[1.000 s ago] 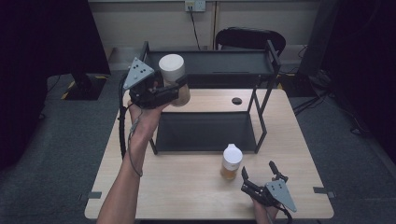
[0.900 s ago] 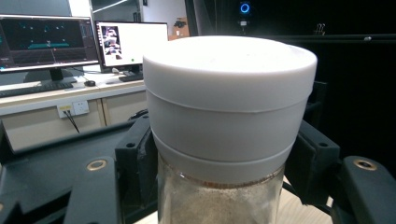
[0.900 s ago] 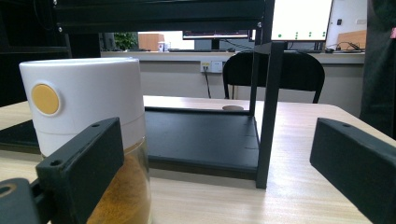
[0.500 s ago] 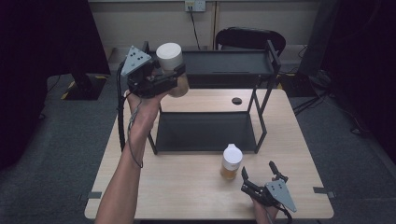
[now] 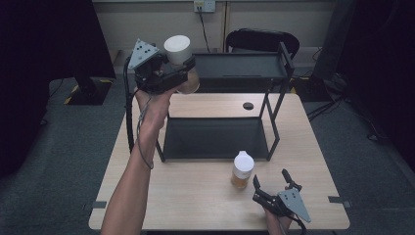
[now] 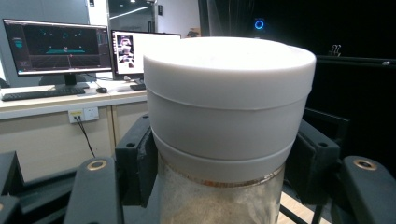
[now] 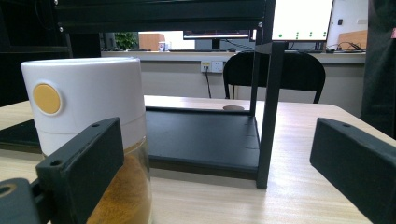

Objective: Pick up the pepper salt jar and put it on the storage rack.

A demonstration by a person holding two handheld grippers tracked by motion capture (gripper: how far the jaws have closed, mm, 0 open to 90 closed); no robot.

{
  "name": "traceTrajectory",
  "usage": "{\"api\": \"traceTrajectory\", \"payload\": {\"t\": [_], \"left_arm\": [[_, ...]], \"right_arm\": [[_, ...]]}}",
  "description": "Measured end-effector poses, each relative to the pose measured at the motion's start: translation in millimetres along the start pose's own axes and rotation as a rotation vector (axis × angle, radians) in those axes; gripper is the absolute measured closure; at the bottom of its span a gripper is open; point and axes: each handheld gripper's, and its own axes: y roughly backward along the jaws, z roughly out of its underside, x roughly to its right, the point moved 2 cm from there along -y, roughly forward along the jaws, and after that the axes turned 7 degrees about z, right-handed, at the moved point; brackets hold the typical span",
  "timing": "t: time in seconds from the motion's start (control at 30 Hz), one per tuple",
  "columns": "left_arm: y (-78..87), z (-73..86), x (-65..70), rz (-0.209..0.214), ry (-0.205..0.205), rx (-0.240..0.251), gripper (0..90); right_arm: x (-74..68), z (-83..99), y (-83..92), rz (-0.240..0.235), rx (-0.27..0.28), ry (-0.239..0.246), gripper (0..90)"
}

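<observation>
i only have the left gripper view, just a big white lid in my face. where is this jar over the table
Observer: The left tool holds the jar in the air, level with the top shelf of a black rack, at its left end.
Operator: is the right tool holding anything
Observer: No. The right tool sits open near the front edge of the table, with nothing between its jaws.
Operator: any other jar around
Observer: Yes, a second jar with a white lid and yellowish-brown contents stands on the table just left of the right tool; the right gripper view shows a round yellow dot on its lid.
</observation>
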Motion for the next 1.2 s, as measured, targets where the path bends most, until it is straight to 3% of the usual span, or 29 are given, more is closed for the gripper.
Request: {"api": "traceTrajectory", "payload": {"t": [0.17, 0.37, 0.77, 1.07, 1.13, 1.2], "left_arm": [[-8.1, -4.0, -0.8, -0.024, -0.015, 0.005, 35.7], [-20.6, -9.7, -6.6, -0.052, -0.006, -0.004, 35.7], [-48.0, -20.1, -12.7, -0.12, -0.01, -0.052, 35.7], [-52.8, -18.5, -12.9, -0.129, -0.015, -0.064, 35.7], [-54.9, -17.8, -10.1, -0.151, -0.035, -0.078, 35.7], [-55.7, -14.4, -11.8, -0.156, -0.023, -0.07, 35.6]], "right_arm": [[0.2, 0.0, 0.0, -0.001, 0.0, -0.001, 1.5], [0.1, 0.3, 0.1, -0.001, 0.002, -0.002, 1.5], [0.6, 0.5, 0.3, -0.004, 0.003, -0.002, 1.5], [0.4, 0.6, 0.5, -0.002, 0.004, -0.003, 1.5], [0.4, 0.6, 0.4, -0.002, 0.004, -0.003, 1.5], [0.3, 0.5, 0.4, -0.002, 0.004, -0.002, 1.5]]}}
